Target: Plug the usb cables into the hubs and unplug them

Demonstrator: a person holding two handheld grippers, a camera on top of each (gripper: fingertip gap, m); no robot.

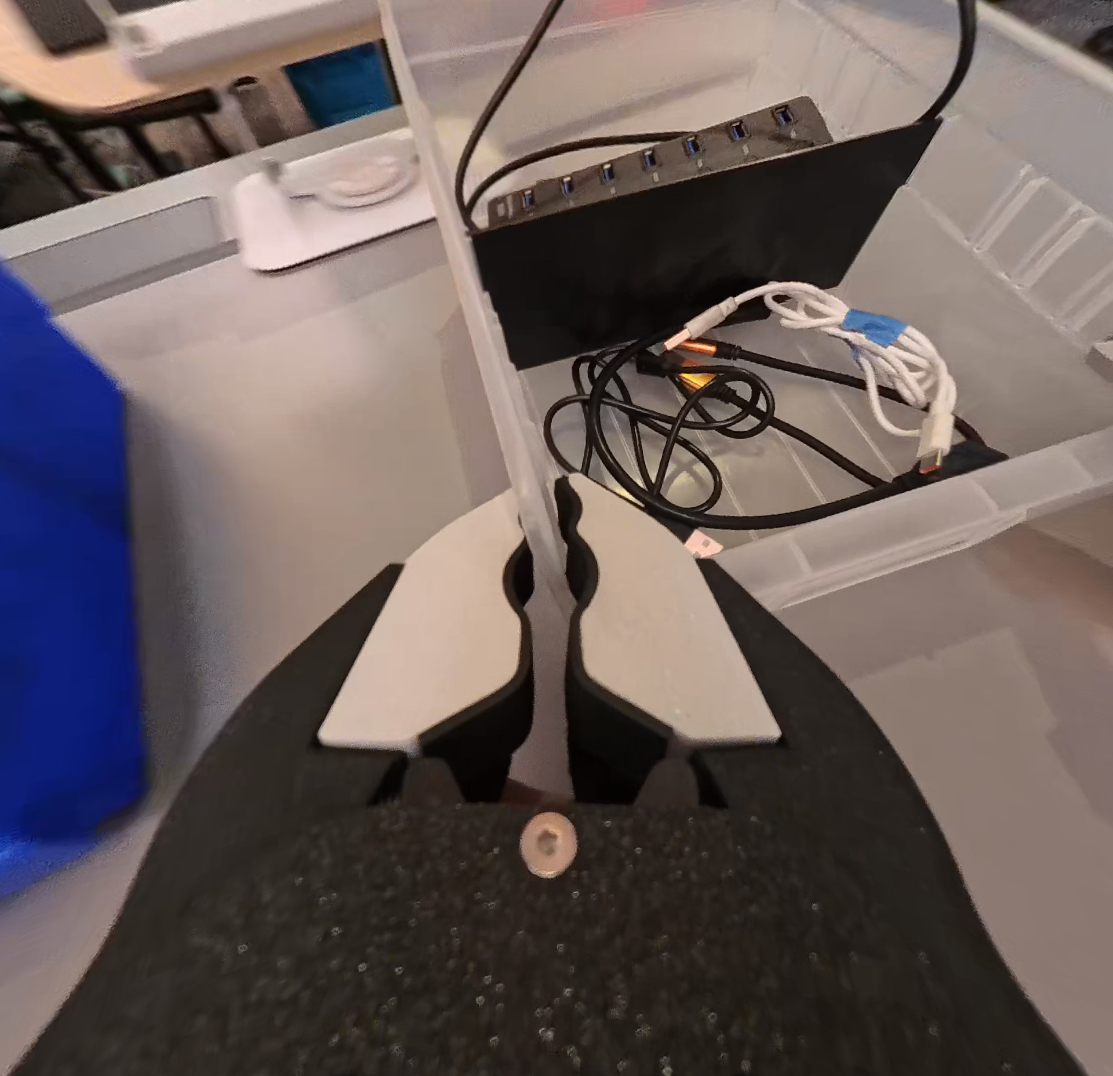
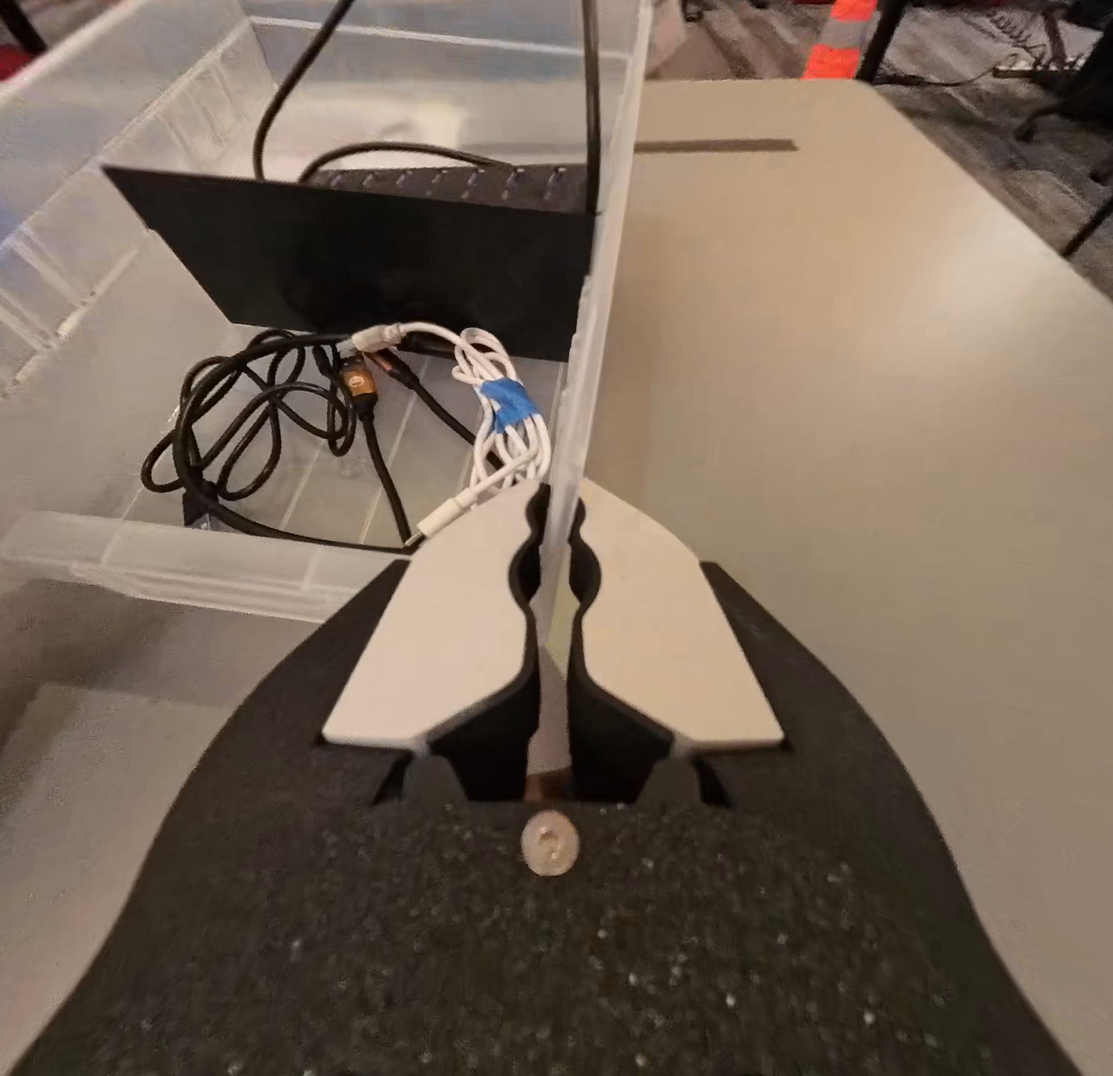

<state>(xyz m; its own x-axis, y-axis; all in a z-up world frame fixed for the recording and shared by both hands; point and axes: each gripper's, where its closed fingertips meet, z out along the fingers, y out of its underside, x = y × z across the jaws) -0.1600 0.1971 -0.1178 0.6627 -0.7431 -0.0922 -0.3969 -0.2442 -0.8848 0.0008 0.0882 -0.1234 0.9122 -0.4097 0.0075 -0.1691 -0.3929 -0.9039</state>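
- Grey table (image 2: 843, 384), clear bin (image 1: 873, 523) on top.
- Both mine, left gripper (image 1: 545, 541) and right gripper (image 2: 557, 541), clenched on bin walls.
- Hub (image 1: 662, 167) upper centre; cables (image 2: 506, 420) below, floppy and light, so grab the stiff plugs.

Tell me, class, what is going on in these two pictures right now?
A person holds two grippers, and each is shut on a side wall of a clear plastic bin: the left gripper on one wall, the right gripper on the opposite one. Inside, a black USB hub stands with its visible ports empty. A bundled white cable and loose black cables lie on the bin floor, not yet plugged in.
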